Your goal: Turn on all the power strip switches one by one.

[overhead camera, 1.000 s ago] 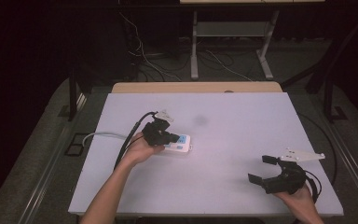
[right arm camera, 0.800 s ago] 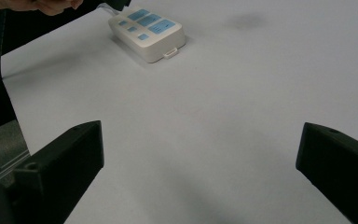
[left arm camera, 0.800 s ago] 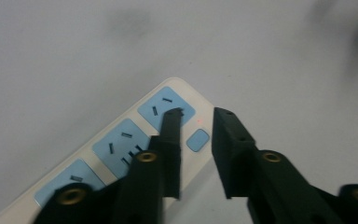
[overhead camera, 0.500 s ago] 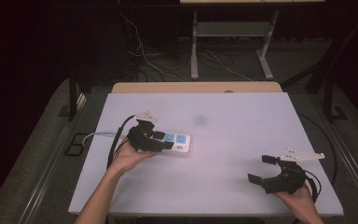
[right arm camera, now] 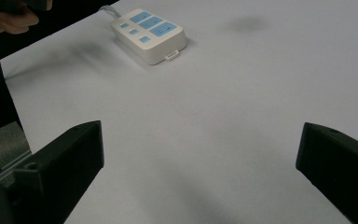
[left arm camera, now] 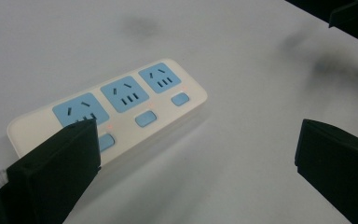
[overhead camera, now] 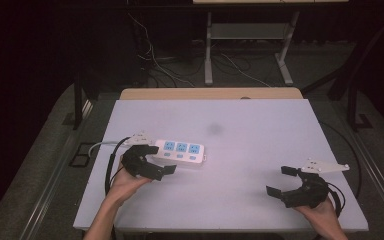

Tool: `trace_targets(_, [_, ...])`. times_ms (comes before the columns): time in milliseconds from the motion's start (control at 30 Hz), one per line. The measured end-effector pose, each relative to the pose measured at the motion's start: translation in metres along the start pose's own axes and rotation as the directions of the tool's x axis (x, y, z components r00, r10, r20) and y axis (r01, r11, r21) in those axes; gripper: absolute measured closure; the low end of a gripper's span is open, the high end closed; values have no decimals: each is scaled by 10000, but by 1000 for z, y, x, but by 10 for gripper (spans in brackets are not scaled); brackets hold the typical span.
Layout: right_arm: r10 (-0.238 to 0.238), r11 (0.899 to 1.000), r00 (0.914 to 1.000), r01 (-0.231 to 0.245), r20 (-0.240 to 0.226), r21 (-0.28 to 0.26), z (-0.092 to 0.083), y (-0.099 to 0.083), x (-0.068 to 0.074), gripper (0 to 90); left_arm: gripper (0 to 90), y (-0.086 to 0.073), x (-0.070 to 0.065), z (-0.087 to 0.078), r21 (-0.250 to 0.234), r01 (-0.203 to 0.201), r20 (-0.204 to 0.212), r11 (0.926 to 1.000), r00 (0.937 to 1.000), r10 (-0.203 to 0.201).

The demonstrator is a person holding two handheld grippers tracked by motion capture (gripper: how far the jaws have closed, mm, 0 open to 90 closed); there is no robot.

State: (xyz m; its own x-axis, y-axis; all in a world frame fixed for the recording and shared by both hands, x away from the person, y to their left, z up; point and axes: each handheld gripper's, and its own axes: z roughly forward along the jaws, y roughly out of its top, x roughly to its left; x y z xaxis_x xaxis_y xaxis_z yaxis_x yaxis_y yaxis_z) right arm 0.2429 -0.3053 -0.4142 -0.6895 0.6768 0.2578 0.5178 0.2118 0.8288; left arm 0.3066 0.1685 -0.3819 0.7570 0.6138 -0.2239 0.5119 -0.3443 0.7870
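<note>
In the left gripper view, the near jaw is covering the lower left end of the white plastic power strip with three blue sockets, cutting off its cable. In the high view the strip is lying left of centre on the white table, just right of the left gripper. That gripper's jaws have just been opening and are standing wide, holding nothing.

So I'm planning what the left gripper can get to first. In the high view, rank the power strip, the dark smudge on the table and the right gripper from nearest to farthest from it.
Measured from the left gripper:
1. Power strip, just beyond its open jaws, at the table's left.
2. Dark smudge, mid-table, farther back and right.
3. Right gripper, across at the near right corner.
</note>
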Motion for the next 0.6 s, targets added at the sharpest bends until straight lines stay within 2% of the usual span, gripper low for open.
trace_targets(267, [-33,10000,10000,33,-5,17,0,0,1,6,0,-27,-10,-13,-694,43,-160,9976,9999,-54])
trace_targets(400, [-9,10000,10000,9,-17,26,0,-1,1,6,0,-41,-15,-13,-1108,163,-202,9937,9996,-187])
trace_targets(600, [-15,10000,10000,15,-76,76,0,-1,3,6,0,-50,-18,-10,-1357,287,-263,9903,9991,-325])
